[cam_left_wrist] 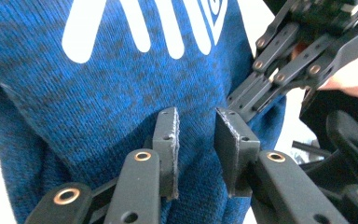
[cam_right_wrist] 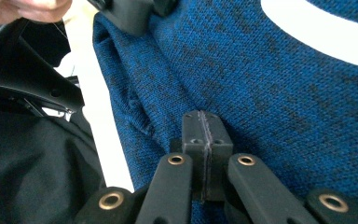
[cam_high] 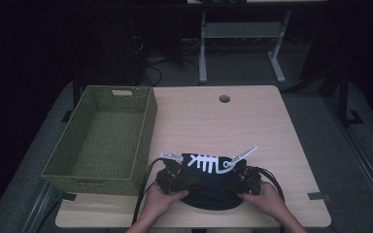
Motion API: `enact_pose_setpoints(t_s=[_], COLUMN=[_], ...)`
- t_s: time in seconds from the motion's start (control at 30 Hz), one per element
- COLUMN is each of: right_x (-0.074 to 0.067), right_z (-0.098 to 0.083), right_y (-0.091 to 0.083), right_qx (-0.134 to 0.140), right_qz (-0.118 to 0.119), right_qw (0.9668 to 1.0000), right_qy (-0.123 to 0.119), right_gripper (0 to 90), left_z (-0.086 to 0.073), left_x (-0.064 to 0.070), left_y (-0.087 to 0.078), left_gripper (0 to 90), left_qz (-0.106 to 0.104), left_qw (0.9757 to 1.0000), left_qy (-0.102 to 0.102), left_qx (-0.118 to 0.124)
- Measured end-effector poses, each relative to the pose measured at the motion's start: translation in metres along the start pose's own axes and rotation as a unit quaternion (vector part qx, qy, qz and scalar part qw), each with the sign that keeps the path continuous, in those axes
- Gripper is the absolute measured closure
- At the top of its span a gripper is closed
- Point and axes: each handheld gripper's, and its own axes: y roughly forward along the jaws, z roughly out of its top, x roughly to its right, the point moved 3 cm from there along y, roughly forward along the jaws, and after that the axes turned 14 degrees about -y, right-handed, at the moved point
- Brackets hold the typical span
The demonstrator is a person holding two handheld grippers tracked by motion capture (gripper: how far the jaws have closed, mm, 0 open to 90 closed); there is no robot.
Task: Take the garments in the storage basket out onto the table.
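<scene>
blue knit garment (cam_high: 209, 179) held at the near edge of the bench by 2 grippers

light wooden bench (cam_high: 252, 126) with a round hole (cam_high: 224, 98) near its far edge, in a dim room with dark floor and a white desk frame (cam_high: 243, 34) behind; a green woven basket (cam_high: 104, 141) stands on the bench's left part, just beside the garment. the garment, blue with a white fishbone-like print (cam_left_wrist: 144, 23), lies bunched between both hands near the person. left gripper (cam_left_wrist: 196, 140) sits against the knit with its jaws a little apart, cloth in the gap, and whether the pads press it i cannot tell. right gripper (cam_right_wrist: 203, 135) has its jaws pressed together on a fold of the garment's edge.
</scene>
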Motion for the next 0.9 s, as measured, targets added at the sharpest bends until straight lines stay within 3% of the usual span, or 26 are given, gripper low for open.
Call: enact_pose_setpoints(t_s=[0.13,0.3,0.43,0.63,0.9], right_x=[-0.001,-0.002,0.008,0.029,0.036], right_z=[0.006,0.033,0.052,0.055,0.052], right_y=[-0.005,-0.015,-0.017,-0.001,0.004], right_qx=[0.019,0.057,0.077,0.052,0.055], right_qz=[0.007,-0.011,-0.025,-0.039,-0.033], right_qw=[0.9998,0.9983,0.9967,0.9977,0.9973], right_qy=[0.003,-0.01,-0.004,0.019,0.033], right_gripper=[86.8,86.7,84.4,84.2,86.0], left_z=[-0.004,-0.007,-0.008,-0.01,-0.011], left_x=[-0.004,-0.003,-0.003,-0.005,-0.004], left_y=[0.002,0.004,0.004,0.005,0.005], left_gripper=[71.4,71.6,71.6,72.2,72.4], left_qz=[-0.001,0.006,0.007,0.004,0.005], left_qw=[1.0,1.0,1.0,1.0,1.0], left_qy=[-0.007,0.0,0.001,0.0,0.001], left_qx=[-0.003,0.0,0.002,0.005,0.006])
